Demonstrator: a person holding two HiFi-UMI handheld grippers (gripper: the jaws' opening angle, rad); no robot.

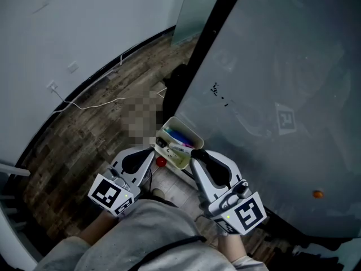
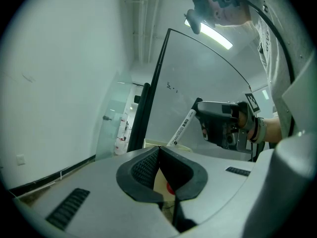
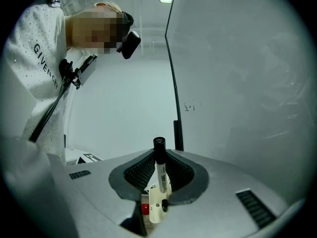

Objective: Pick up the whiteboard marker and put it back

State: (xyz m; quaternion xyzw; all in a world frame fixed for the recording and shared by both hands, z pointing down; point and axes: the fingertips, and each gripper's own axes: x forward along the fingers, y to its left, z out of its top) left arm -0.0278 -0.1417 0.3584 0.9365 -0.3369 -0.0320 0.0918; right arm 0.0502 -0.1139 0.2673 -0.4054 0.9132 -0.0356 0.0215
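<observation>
A white whiteboard marker (image 3: 160, 170) with a black cap stands upright between the pads of my right gripper (image 3: 159, 157), which is shut on it. In the left gripper view the same marker (image 2: 184, 127) slants down and left out of the right gripper (image 2: 199, 106). Below it a pale tray (image 1: 192, 133) with several markers hangs at the whiteboard's (image 1: 271, 95) lower edge; the right gripper (image 1: 196, 153) is just above its near end. My left gripper (image 1: 151, 149) is beside the tray's left side, jaws together and holding nothing.
A small red round thing (image 1: 161, 162) sits under the tray's near end. The board's black frame post (image 1: 208, 44) runs up beside the tray. An orange magnet (image 1: 318, 194) sticks low on the board. A white cable (image 1: 96, 103) trails over the wooden floor by the wall.
</observation>
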